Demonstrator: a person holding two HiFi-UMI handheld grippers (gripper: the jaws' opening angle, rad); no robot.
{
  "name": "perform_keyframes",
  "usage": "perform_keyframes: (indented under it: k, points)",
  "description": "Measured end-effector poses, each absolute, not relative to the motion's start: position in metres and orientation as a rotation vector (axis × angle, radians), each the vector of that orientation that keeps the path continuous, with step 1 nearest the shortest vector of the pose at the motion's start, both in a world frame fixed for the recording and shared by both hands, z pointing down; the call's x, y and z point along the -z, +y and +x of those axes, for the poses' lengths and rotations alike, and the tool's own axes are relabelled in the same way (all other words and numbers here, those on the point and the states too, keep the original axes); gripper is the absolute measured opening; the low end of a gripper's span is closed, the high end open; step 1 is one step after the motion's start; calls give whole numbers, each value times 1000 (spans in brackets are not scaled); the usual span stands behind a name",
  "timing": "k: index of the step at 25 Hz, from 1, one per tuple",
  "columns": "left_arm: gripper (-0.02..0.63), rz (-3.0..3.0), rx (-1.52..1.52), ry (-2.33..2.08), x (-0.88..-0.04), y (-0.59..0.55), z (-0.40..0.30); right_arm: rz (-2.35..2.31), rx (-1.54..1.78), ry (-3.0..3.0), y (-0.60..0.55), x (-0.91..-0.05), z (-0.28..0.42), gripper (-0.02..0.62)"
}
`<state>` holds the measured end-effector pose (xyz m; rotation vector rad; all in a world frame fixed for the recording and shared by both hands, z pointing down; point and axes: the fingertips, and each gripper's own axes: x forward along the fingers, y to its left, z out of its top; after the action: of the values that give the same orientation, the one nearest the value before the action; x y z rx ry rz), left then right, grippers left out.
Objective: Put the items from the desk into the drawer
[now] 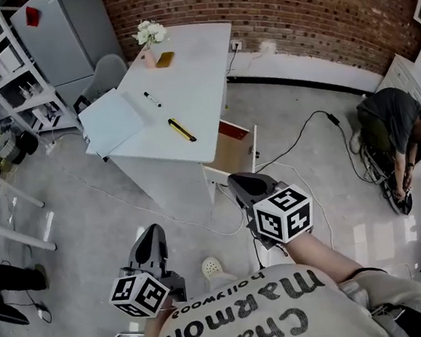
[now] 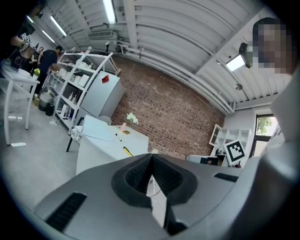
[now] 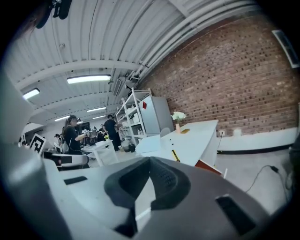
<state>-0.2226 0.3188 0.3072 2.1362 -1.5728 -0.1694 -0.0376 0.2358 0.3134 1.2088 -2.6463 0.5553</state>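
Task barely begun: left tool [image 1: 155, 235] and right tool [image 1: 239, 184] both pinched closed and empty, well short of the table [image 1: 199, 67] at 11 o'clock, where marker [image 1: 152, 99], yellow pen [image 1: 182, 130] and orange item [image 1: 165, 59] wait, drawer [image 1: 231, 151] open at 12 o'clock.

White desk [image 1: 192, 75], perhaps yellow-and-black cutter [image 1: 182, 130] (red-brick wall [image 1: 290, 4])

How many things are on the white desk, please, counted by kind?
Vase with flowers: 1
Pen-shaped things: 2, a black marker and a yellow-black tool
Flat orange-brown thing: 1
Large white flat sheet: 1
Total: 5
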Motion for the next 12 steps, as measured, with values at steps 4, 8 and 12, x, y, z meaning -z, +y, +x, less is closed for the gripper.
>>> perform_keyframes:
  k: [4, 8, 12]
  points:
    - [2, 2147, 161, -1572, -298, 282, -249, 1265, -585, -2644, 201, -302, -57, 3]
    - [2, 2190, 168, -1548, -288, 253, -269, 1322, -602, -2661, 173, -289, -73, 3]
    - [2, 2236, 198, -1526, -276, 226, -291, 1375, -574, -2682, 148, -278, -91, 3]
